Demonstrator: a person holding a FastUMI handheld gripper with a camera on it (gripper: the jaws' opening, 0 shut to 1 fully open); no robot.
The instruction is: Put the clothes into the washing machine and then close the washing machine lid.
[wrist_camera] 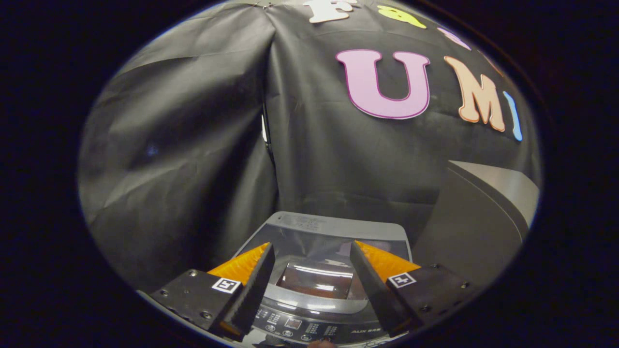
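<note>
Gripper hangs above the washing machine, looking forward and down over it. Jaws stand wide apart, nothing between them, touching nothing.

Washing machine sits below and just ahead of the fingertips. Its lid looks down flat: a dark glossy window in a grey frame, seen in the gap between the fingers, with light streaks reflected across it. The glare makes it hard to see through, so I can't tell what is inside the drum.

Control panel runs along the near edge of the machine, under the gripper. Rows of small buttons and a small display are visible, but too small and curved to make out. Both ends of the panel are hidden behind the fingers. Something small and pale pokes in at the very bottom below the panel; can't tell what it is.

Far rim of the machine is a grey strip with faint markings, unreadable.

Clothes: can't make out any garment anywhere around the machine or at the jaws.

To the right of the machine stands a large grey box-like object, cut off on its right side; can't identify it. Black cloth wall behind everything, folded at a corner seam straight beyond the machine.
</note>
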